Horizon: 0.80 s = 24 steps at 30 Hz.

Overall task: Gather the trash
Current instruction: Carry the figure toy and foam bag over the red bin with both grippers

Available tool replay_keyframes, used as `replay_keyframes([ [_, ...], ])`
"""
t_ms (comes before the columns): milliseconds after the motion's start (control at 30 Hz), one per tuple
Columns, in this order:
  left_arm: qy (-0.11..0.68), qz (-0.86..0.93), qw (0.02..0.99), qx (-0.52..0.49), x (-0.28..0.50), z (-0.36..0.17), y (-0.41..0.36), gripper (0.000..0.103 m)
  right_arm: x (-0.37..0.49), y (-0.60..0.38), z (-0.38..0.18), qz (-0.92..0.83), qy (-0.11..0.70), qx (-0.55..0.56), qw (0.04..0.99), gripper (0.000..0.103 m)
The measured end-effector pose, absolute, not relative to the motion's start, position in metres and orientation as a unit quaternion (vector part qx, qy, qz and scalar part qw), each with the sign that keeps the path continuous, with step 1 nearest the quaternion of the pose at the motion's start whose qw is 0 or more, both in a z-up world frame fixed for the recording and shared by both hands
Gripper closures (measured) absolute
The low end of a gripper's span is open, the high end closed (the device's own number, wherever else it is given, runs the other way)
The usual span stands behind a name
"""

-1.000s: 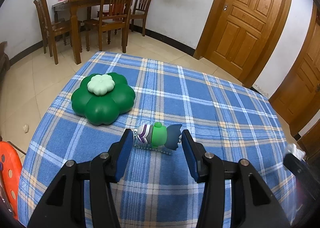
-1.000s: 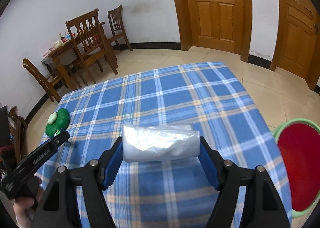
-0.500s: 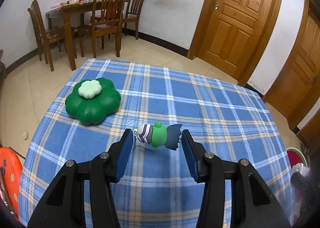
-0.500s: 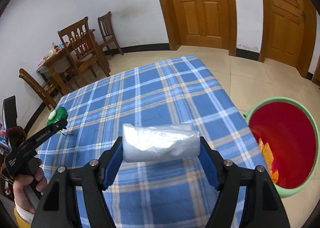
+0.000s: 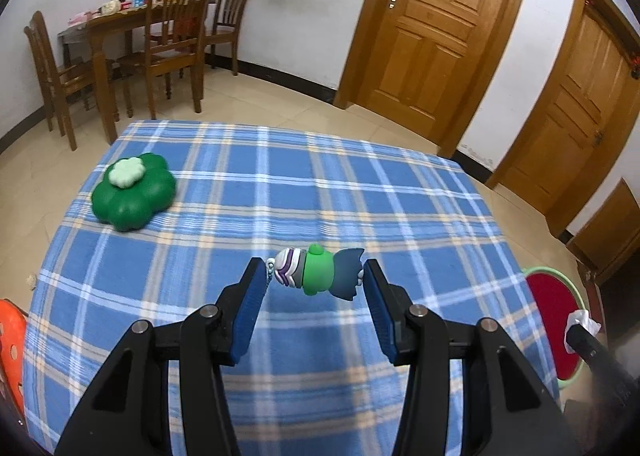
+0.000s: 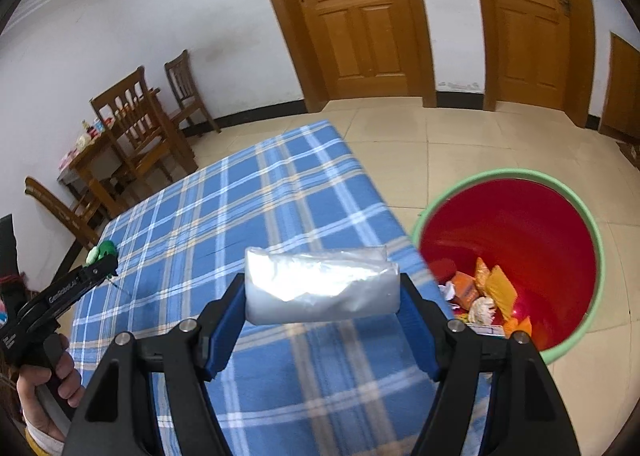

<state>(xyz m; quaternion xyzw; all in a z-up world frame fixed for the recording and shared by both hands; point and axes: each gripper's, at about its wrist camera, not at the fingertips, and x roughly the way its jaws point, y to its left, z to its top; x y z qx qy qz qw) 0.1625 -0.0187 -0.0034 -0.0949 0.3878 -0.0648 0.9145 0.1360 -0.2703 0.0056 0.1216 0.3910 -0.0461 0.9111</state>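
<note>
Pinching a toy figure (image 5: pixel 318 270), the left claw (image 5: pixel 314 284); right claw (image 6: pixel 322 296) clamps a plastic packet (image 6: pixel 320 290), hiding tablecloth (image 6: pixel 224 216).

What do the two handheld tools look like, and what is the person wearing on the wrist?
Both tools, left and right, are matte black plastic with silver pivot pins and blue pads. The left one carries white lettering along its side. A yellow and white sleeve cuff shows at the wrist.
</note>
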Motion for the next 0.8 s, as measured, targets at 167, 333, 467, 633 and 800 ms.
replay_keyframes([
  [167,0.393,-0.085,0.911,-0.089,0.156,0.000,-0.039,0.053,0.124,-0.289,0.008,-0.062,0.382,0.136,0.912,0.029],
  [333,0.397,-0.102,0.909,-0.078,0.150,0.004,-0.060,0.053,0.113,-0.308,0.012,-0.074,0.371,0.153,0.913,0.029],
  [467,0.397,-0.113,0.908,-0.069,0.144,0.007,-0.073,0.053,0.105,-0.320,0.012,-0.082,0.366,0.163,0.913,0.029],
  [633,0.400,-0.133,0.905,-0.062,0.139,0.008,-0.093,0.053,0.096,-0.338,0.013,-0.096,0.359,0.176,0.912,0.029],
  [800,0.402,-0.157,0.901,-0.051,0.135,0.009,-0.115,0.053,0.087,-0.357,0.012,-0.114,0.352,0.187,0.910,0.029],
])
